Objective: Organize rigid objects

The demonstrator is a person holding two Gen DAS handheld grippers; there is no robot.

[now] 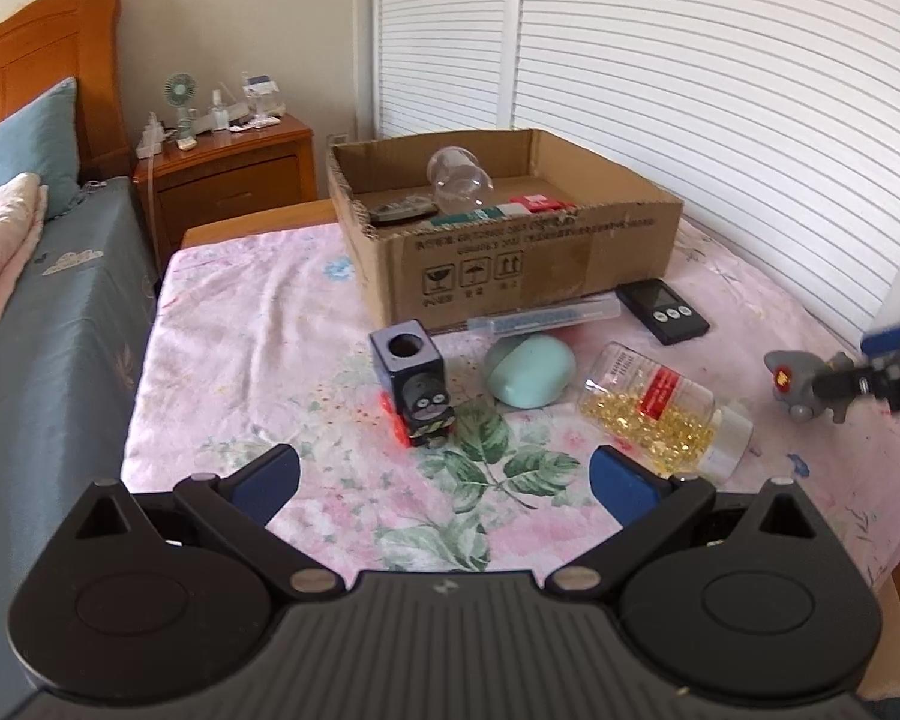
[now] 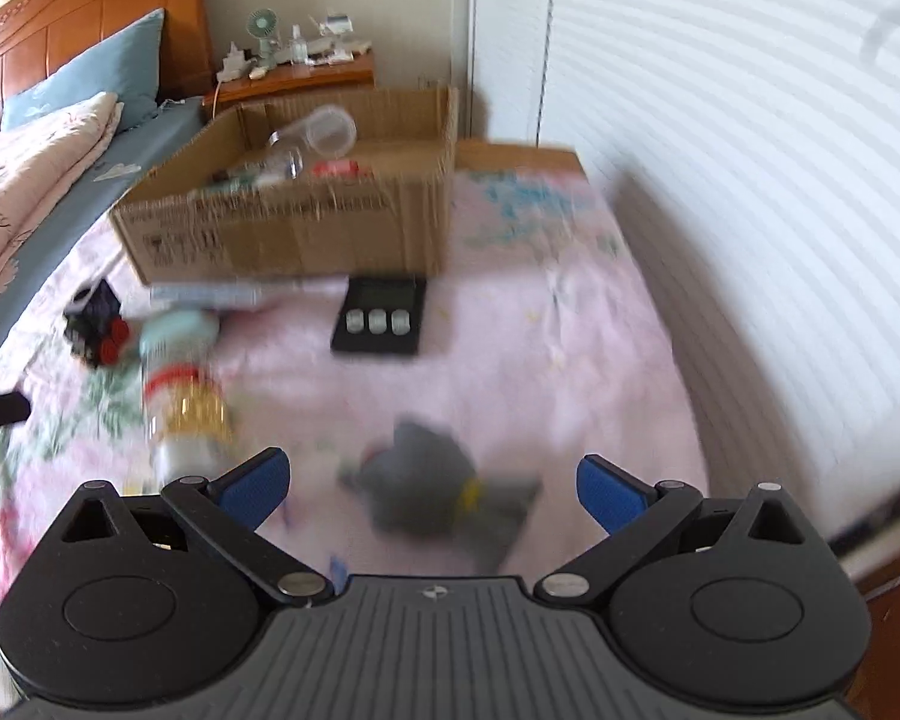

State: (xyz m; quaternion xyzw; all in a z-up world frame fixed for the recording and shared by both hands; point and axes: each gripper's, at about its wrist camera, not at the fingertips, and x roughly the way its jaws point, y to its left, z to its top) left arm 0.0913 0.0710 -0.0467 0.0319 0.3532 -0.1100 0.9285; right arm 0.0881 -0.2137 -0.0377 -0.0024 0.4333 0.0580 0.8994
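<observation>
My left gripper (image 1: 444,474) is open over the floral cloth, with nothing between its fingers. Ahead of it lie a dark toy train block (image 1: 414,384), a mint green case (image 1: 531,379) and a tipped bottle of yellow capsules (image 1: 660,414). A clear tube (image 1: 546,318) and a black scale (image 1: 663,311) lie against the cardboard box (image 1: 510,264). My right gripper (image 2: 432,480) is open, and a grey toy (image 2: 426,507) lies on the cloth between its blue fingers. From the left wrist view the grey toy (image 1: 795,384) is at the far right. The right wrist view is motion-blurred.
The box holds a clear jar (image 1: 459,177), a remote and small flat packs. A bed with blue bedding (image 1: 48,312) runs along the left. A wooden nightstand (image 1: 228,174) stands behind, and white slatted doors (image 1: 690,90) line the right side.
</observation>
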